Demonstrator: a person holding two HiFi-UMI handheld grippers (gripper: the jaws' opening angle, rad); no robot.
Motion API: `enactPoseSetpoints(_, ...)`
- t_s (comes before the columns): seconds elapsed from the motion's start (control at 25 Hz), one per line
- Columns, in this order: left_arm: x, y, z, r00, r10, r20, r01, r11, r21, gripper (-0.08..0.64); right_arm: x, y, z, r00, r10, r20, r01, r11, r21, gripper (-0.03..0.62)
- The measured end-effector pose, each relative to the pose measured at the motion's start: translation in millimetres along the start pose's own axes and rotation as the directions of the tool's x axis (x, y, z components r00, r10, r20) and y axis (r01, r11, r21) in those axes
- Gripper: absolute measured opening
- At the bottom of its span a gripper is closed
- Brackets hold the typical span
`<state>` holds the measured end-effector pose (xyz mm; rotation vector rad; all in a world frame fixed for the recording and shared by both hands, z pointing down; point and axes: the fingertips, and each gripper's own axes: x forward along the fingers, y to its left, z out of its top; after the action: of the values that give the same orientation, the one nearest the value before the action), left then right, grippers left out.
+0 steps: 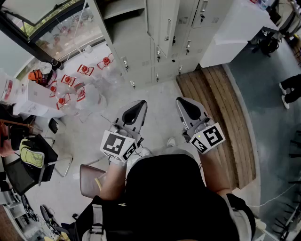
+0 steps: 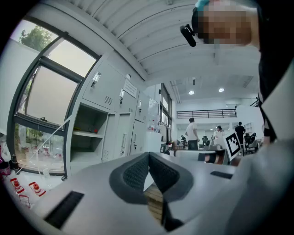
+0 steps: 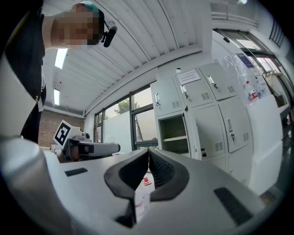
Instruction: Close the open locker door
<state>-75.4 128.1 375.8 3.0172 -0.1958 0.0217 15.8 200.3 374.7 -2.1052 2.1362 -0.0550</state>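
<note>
No print is legible to me: the paper notice (image 3: 187, 75) taped on an upper locker is too small to read, and the clear bottles (image 1: 70, 80) on the floor show only red-and-white labels. Black-and-white square markers sit on the cubes of both tools. The lockers (image 1: 188, 28) are pale grey sheet metal with slotted vents and small upright handles, and a slatted wooden platform (image 1: 211, 108) lies on the smooth grey floor before them. The open locker (image 1: 124, 12) stands at the left end of the row, with a bare shelf inside. I take its locker door (image 1: 118, 49) to be the narrow grey strip along its left side, though I cannot tell its angle. My left gripper (image 1: 136, 109) and right gripper (image 1: 188, 107) hang well short of it, each with its ribbed dark pads pressed together on nothing.
</note>
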Motion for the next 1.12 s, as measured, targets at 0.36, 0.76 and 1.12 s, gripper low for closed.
enactPoseSetpoints(0.36, 39.9, -16.6, -10.5, 0.999, 0.036, -0.031, -0.036, 0.999, -0.017, 0.023, -10.4, -39.3, 1.0, 0.999, 0.046, 0.006, -0.046, 0.998, 0.032, 0.034)
enactPoseSetpoints(0.76, 81.3, -24.4, -27.0, 0.990, 0.130, -0.062, -0.131, 0.991, -0.013, 0.023, -14.1, -96.7, 2.2, 0.993, 0.115, 0.025, -0.117, 0.988, 0.099, 0.035)
enactPoseSetpoints(1.12, 102.8, 15.5, -37.4, 0.990, 0.124, -0.073, -0.127, 0.991, -0.035, 0.023, 22.3, -118.0, -10.6, 0.995, 0.099, 0.014, -0.100, 0.989, 0.106, 0.035)
